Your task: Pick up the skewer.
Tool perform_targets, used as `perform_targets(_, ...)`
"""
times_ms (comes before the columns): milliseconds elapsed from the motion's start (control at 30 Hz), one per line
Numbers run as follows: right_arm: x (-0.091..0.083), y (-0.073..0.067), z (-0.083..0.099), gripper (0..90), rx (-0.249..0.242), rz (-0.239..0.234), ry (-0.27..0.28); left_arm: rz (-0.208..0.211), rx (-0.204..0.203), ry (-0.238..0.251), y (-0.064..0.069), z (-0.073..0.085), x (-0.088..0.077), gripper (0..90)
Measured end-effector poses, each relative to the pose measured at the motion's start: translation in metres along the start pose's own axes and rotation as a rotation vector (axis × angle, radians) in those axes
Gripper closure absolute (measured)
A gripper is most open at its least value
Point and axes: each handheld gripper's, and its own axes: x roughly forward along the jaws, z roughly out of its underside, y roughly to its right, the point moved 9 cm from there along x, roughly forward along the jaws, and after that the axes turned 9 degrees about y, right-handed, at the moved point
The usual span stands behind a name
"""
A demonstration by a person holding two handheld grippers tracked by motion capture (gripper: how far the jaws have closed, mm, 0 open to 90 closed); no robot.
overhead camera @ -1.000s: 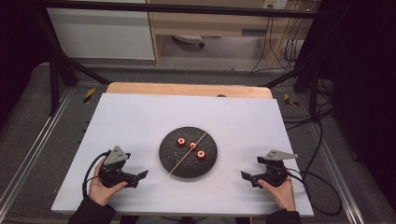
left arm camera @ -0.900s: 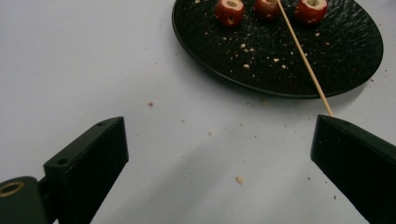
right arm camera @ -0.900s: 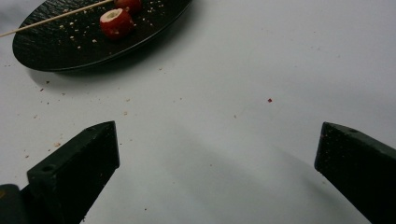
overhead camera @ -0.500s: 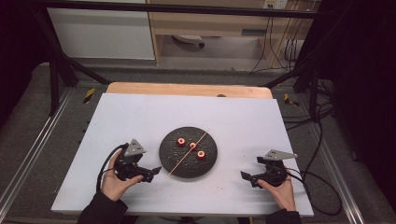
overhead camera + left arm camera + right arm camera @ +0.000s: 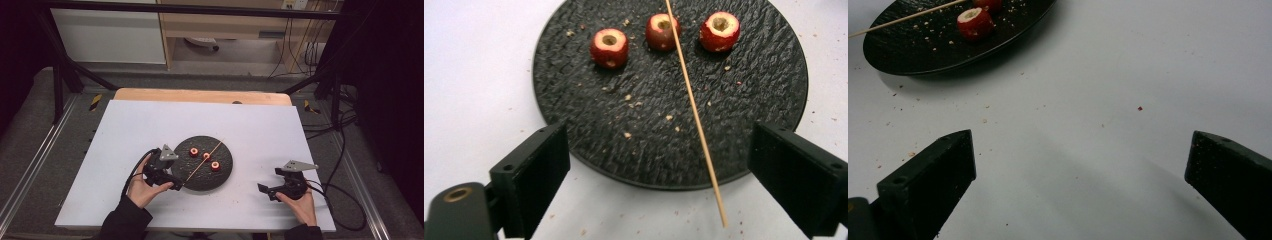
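**Left gripper at the plate's near rim, skewer end between spread jaws**

Your left gripper (image 5: 172, 184) is sitting at the near-left rim of the black plate (image 5: 225, 172), jaws spread wide and just easing inward, pads touching nothing. The left gripper view is giving what the high view is blurring: the skewer's (image 5: 694, 110) near tip is overhanging the plate rim onto the white table, lying between your jaws, closer to the right-hand one, with clear gaps on both sides. It is also resolving three cored red fruit pieces (image 5: 609, 47) in a row at the far side of the plate, the skewer crossing just beside the middle one. The high view is showing just two pieces, one on each side of the skewer.

Your right gripper (image 5: 265, 191) is resting on the table (image 5: 260, 125) near its front right, well apart from the plate, jaws spread over bare surface with scattered crumbs. Its view is catching the plate edge and one fruit piece far off.

Room: open white surface is lying left, right and beyond the plate; the front edge is sitting close behind both hands.
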Motion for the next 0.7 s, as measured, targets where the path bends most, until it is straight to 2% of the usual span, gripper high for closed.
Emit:
perform_targets(200,0.001,0.0,0.001,0.6,-0.003,0.0,-0.006,0.012,-0.016,-0.039,0.005,-0.004,0.015,16.0)
perform_targets(367,0.001,0.0,0.001,0.6,0.0,-0.002,-0.008,0.027,-0.001,-0.083,0.012,-0.007,0.024,21.7)
perform_targets(700,0.001,0.0,0.001,0.6,0.001,-0.006,-0.01,0.05,-0.012,-0.147,0.017,-0.006,0.037,39.5)
